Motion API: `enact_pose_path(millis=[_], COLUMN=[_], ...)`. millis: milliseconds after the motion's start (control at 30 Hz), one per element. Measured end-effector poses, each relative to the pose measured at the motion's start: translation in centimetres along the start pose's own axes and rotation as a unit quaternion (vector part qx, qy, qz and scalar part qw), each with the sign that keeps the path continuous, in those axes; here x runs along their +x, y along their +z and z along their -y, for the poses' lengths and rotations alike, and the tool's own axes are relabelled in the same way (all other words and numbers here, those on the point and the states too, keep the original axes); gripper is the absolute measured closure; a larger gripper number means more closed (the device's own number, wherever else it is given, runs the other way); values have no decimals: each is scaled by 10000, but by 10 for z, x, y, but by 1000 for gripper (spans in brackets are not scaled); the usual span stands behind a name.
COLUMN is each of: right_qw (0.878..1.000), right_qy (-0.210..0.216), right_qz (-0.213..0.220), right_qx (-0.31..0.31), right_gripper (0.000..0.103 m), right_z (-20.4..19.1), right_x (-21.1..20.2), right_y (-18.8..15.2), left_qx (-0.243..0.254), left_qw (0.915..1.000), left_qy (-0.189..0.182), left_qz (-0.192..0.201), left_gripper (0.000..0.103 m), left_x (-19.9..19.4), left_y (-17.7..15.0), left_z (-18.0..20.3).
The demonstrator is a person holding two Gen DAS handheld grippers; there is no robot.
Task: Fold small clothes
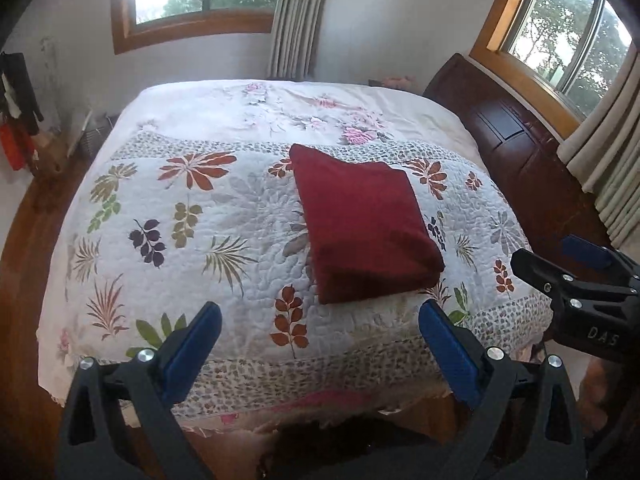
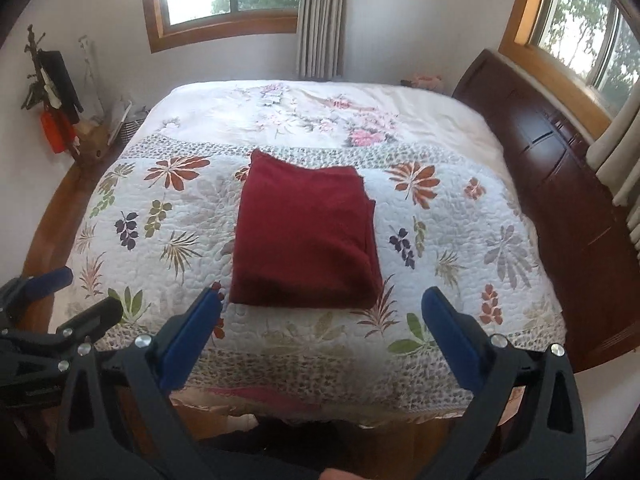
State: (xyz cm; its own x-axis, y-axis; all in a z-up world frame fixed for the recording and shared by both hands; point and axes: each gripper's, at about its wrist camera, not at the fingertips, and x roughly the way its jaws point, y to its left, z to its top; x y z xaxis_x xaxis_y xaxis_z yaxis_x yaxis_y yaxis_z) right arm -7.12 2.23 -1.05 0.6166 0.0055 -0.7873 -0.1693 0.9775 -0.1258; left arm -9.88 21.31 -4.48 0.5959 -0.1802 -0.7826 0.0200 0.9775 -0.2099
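two grippers, left and right, are hovering wide-jawed before a folded red cloth; careless regrasping risks unfolding it.

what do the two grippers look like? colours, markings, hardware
Both match: the left gripper and right gripper have black angular frames with triangular cut-outs, silver round bolt heads at the joints, and jaws lined with blue ribbed pads. The right one's body bears white lettering "DAS". No cables or sleeves show.
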Motion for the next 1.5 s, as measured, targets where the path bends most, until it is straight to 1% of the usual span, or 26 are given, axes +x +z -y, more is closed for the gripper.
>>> enact_pose_path(millis=[67, 233, 333, 600, 967, 1500], right_qw=[9999, 9995, 9994, 9997, 9995, 9995], right_qy=[-80, 63, 59, 128, 158, 264], right_qz=[126, 233, 269, 178, 255, 166], right_qx=[-82, -208, -191, -136, -100, -100], right_gripper=[3, 3, 3, 3, 3, 3], right_z=[-5, -5, 0, 14, 29, 31], right_x=[-5, -7, -7, -4, -7, 3], right_y=[-1, 2, 1, -4, -4, 1], left_qx=[-4, -88, -175, -143, -129, -107], left_qw=[10000, 9998, 9997, 9996, 9996, 9995], left_qy=[2, 143, 162, 246, 199, 300], left_qz=[22, 68, 95, 54, 175, 23], left_gripper=[4, 4, 4, 4, 4, 4], left_x=[-1, -3, -4, -4, -11, -5], left_y=[-1, -3, -4, -6, -2, 2], left_z=[-2, -1, 2, 20, 41, 44])
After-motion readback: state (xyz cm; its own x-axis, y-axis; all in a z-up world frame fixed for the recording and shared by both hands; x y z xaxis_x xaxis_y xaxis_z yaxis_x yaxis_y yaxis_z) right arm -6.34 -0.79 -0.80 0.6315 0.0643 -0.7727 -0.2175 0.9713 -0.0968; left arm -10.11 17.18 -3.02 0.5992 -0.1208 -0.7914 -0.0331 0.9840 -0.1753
